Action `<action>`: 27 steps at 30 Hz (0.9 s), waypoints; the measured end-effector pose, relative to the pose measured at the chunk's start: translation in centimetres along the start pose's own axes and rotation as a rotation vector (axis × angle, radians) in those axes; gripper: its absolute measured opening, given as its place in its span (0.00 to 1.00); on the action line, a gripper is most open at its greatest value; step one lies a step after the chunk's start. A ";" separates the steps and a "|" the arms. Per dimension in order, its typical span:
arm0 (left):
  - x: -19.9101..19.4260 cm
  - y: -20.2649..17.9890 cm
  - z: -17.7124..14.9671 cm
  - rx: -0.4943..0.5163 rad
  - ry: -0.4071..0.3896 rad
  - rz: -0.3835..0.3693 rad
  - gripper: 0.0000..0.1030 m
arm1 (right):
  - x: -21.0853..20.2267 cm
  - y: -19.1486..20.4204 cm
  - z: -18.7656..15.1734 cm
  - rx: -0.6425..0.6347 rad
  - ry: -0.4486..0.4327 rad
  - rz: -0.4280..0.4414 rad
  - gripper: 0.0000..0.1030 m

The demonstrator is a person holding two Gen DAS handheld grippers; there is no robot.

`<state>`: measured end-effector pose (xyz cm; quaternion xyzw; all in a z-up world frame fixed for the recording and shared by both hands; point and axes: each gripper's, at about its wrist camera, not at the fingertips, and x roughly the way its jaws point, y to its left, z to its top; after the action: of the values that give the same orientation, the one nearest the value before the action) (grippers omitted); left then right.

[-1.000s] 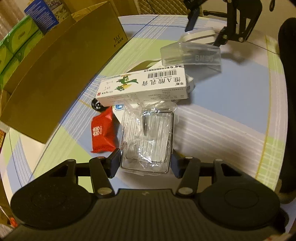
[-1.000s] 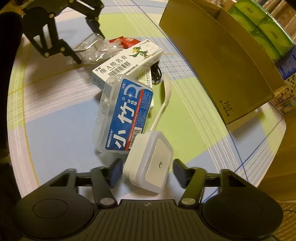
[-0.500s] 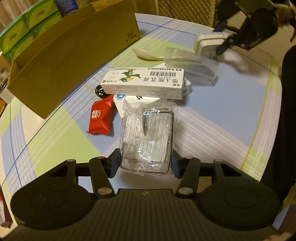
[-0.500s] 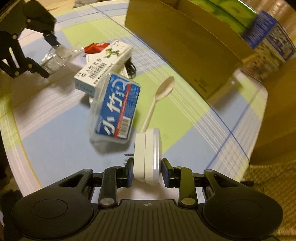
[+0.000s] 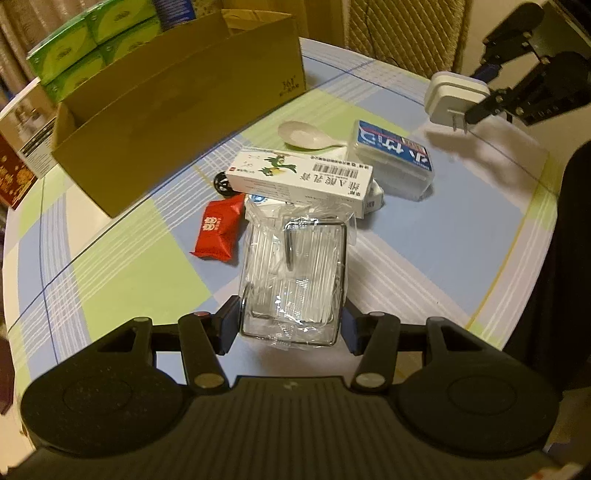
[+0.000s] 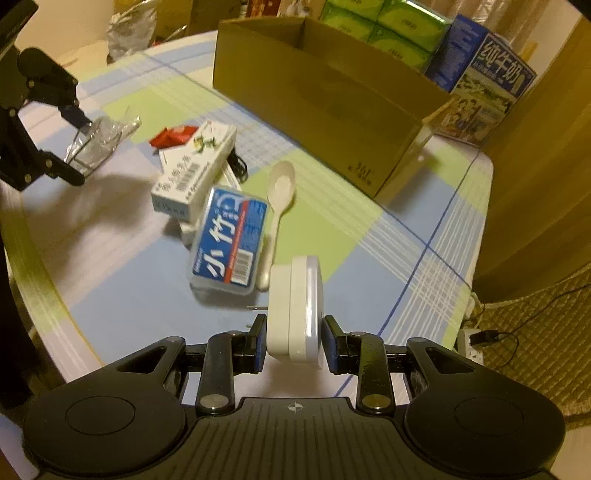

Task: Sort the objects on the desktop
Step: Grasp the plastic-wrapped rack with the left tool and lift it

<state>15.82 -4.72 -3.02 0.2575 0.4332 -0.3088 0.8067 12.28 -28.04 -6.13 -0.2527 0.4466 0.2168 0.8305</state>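
Gripping a clear plastic packet (image 5: pixel 295 273) with a wire frame inside, the left gripper (image 5: pixel 291 325) has both fingers pressed on the packet's sides, lifted off the table (image 5: pixel 424 266). Just ahead of its tips: white ointment box (image 5: pixel 299 177) lying across, red snack packet (image 5: pixel 218 229) ahead-left, black round thing (image 5: pixel 222 183) poking out behind the box. White spoon (image 5: pixel 306 134) and blue-label floss case (image 5: pixel 393 158) further ahead-right. Cardboard box (image 5: pixel 177 110) far ahead-left, open top.

Right gripper (image 6: pixel 293 341) clamped on a white plug adapter (image 6: pixel 295 310), held on edge above the table, prongs pointing left. Floss case (image 6: pixel 229 243) just ahead-left of its tips, spoon (image 6: pixel 279 199) ahead, ointment box (image 6: pixel 195 170) beyond that. Cardboard box (image 6: pixel 321 99) far ahead; green tissue packs (image 6: pixel 384 22) and milk carton (image 6: pixel 480 81) behind it.
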 end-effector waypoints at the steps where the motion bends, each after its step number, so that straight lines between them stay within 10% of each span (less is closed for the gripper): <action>1: -0.3 0.1 0.0 -0.016 -0.001 0.002 0.48 | -0.3 0.2 0.1 0.009 -0.007 0.003 0.27; 27: -6.5 0.8 0.8 -0.203 -0.088 0.030 0.48 | -4.7 5.7 4.1 0.166 -0.153 0.055 0.27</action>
<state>13.98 -2.96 3.11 0.1672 0.4223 -0.2622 0.8514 9.09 -21.71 -1.48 -0.1534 0.4049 0.2203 0.8741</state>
